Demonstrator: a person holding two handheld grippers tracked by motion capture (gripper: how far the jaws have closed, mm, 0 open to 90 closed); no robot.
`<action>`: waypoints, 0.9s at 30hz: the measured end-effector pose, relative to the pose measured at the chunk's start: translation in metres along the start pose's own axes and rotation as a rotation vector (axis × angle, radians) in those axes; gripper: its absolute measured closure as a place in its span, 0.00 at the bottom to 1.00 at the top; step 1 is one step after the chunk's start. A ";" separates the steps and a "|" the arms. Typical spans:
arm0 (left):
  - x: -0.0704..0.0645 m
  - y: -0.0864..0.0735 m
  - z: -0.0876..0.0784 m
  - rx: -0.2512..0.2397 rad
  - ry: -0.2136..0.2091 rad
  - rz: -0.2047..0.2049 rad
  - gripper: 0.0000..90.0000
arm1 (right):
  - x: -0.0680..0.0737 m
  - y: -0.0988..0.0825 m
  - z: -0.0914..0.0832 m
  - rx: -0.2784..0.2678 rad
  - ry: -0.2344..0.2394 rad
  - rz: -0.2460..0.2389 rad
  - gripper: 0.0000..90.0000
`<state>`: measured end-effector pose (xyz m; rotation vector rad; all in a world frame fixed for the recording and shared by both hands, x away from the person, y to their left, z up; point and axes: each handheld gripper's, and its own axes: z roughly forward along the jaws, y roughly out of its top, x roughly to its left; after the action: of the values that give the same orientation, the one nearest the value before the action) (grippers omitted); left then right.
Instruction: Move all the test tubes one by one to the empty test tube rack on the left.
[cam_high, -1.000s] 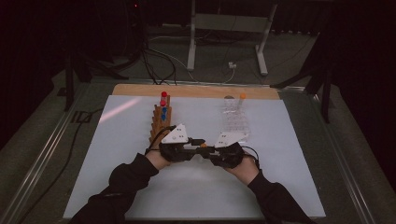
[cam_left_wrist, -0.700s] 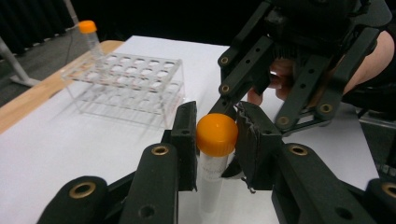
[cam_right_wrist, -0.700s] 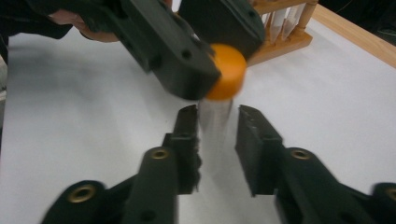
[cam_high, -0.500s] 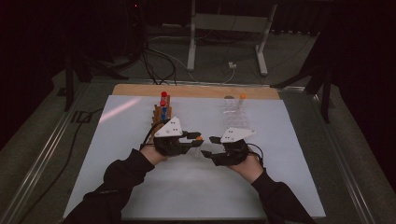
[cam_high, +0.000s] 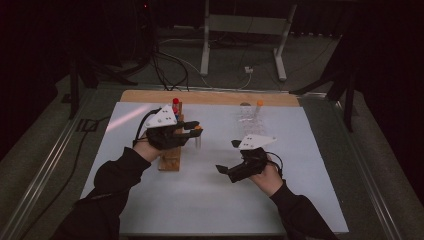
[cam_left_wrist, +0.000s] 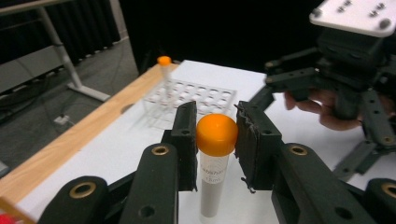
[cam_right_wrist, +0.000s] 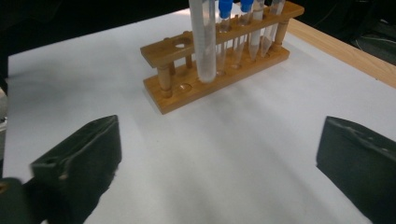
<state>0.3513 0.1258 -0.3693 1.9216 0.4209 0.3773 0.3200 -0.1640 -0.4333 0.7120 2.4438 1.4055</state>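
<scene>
— What is the left tongs (cam_left_wrist: 215, 140) carrying over the white worktop (cam_high: 310, 200)?

— A clear plastic tube with an orange cap (cam_left_wrist: 215, 161), clamped just under the cap, hanging upright beside the near end of the wooden test-tube rack (cam_high: 171, 159).

— And the right tongs (cam_high: 231, 171)?

— Spread wide and empty, low over the worktop, well to the right of the wooden rack. Beyond it, also right of the rack, stands a clear plastic grid rack (cam_high: 248, 119) with one orange-capped tube (cam_high: 259, 107) in it.

— What might go wrong?

— The hold looks narrow, close to the cap. A tilt or a knock against the wooden rack's top rail could swing the tube loose or topple the blue-capped tubes (cam_right_wrist: 233, 23) standing there.
</scene>
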 end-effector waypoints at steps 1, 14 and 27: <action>0.002 0.001 -0.003 -0.002 0.005 -0.003 0.79 | 0.000 0.000 -0.001 -0.001 -0.003 0.002 0.00; 0.023 -0.001 -0.025 0.008 0.091 -0.024 0.79 | 0.000 0.001 -0.005 -0.034 -0.020 0.003 0.00; 0.034 -0.015 -0.033 0.031 0.146 -0.047 0.79 | 0.002 0.002 -0.004 -0.026 -0.023 -0.013 0.00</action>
<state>0.3654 0.1734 -0.3685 1.9172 0.5692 0.4849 0.3173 -0.1654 -0.4298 0.7018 2.4035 1.4138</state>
